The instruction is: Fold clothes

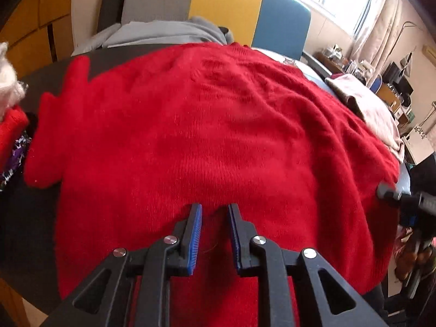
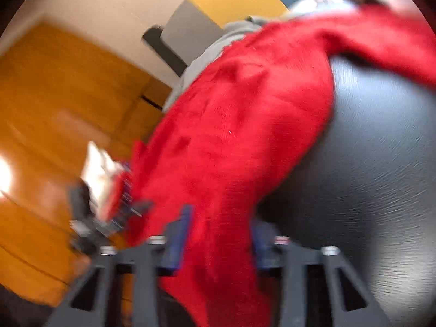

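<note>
A red knitted sweater [image 1: 218, 122] lies spread on the dark table [image 1: 24, 218], neck at the far side and one sleeve folded out to the left. My left gripper [image 1: 215, 208] hovers over the near hem. Its blue pads [image 1: 196, 234] stand a little apart with only a small ridge of knit below the gap, so it is open. My right gripper [image 1: 384, 190] meets the sweater's right edge. In the blurred right wrist view the sweater [image 2: 231, 122] runs up from between the right gripper [image 2: 222, 218] fingers, filling the gap, so it is shut on the fabric over the table [image 2: 381, 163].
A grey garment [image 1: 163, 32] lies past the sweater's neck. A beige cloth [image 1: 368, 103] sits at the table's right. At the left edge are a red folded item [image 1: 11, 128], a patterned cloth [image 1: 16, 152] and white fluff [image 1: 5, 81]. Yellow [image 1: 226, 8] and blue [image 1: 283, 24] chair backs stand behind.
</note>
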Demonstrator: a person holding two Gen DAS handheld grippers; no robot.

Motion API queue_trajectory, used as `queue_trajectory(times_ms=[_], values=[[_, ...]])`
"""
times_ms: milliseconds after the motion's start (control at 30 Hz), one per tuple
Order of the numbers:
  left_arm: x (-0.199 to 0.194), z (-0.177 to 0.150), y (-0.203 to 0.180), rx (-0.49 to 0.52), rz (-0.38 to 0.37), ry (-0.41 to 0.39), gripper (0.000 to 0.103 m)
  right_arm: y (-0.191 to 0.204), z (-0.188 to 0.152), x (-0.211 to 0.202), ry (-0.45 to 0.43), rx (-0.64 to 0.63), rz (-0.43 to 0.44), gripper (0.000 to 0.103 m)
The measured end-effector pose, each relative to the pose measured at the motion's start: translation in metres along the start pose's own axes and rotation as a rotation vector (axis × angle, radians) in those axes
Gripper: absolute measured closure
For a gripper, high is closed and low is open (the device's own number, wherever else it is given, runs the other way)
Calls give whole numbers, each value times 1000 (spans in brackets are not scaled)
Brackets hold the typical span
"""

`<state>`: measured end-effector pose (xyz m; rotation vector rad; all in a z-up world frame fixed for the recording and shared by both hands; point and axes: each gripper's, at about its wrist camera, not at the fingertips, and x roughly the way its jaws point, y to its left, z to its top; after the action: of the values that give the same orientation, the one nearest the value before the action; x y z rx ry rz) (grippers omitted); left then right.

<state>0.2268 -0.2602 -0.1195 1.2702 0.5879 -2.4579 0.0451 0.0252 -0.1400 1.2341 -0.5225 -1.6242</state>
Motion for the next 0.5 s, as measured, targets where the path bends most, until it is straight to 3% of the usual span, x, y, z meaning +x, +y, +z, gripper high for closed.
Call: queue_trajectory(times_ms=[200,233,300,400,433,467,500], values=[[-10,-13,9,-29,-121,57,84,26,23,-84,-176,-79,80,93],[-13,-15,10,-42,-146,66,84,35,21,-101,-188,-120,53,93],[-13,-19,8,-49,-203,82,81,48,18,-128,-195,-195,-88,93],[-14,-25,10,-58,-205,68,81,48,12,-136,-169,-229,-264,81],[-13,-24,12,-70,-212,68,81,46,10,-137,-162,-232,-313,62],[-13,-23,13,-81,-218,68,81,40,9,-132,-156,-221,-338,36],[-12,-23,14,-87,-224,72,81,31,10,-124,-149,-210,-352,29]])
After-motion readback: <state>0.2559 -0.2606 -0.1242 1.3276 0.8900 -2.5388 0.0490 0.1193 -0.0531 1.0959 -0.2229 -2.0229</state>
